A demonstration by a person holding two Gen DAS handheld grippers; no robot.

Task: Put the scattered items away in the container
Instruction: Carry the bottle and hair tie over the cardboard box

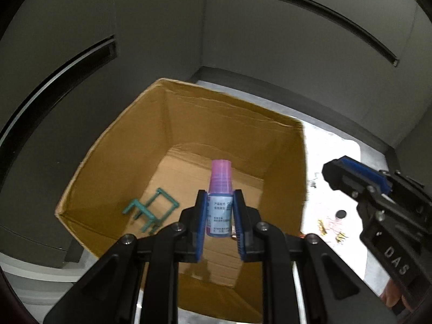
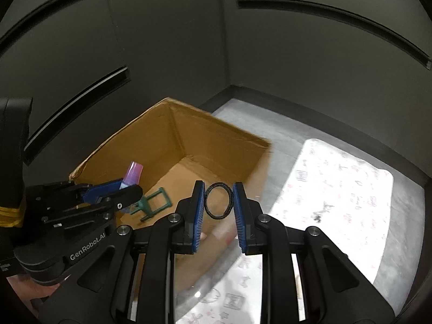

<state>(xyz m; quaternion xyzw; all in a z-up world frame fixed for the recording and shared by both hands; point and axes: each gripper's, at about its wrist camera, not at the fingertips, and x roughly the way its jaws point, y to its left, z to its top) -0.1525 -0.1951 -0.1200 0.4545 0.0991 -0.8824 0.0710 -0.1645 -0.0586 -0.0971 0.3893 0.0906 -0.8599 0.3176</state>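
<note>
The pink-capped bottle (image 1: 219, 202) hangs above the cardboard box (image 1: 167, 124), pinched in my left jaws for dropping — a green frame (image 1: 149, 210) lies inside. My right jaws grip a black ring (image 2: 218, 200) over the box's near edge.

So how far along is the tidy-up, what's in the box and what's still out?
Done: the green frame-shaped piece lies on the floor of the cardboard box. In hand: the left gripper holds the pink-capped bottle above the box, and the right gripper grips a black ring near its rim. Left: a dark disc and small yellow bits remain outside.
</note>
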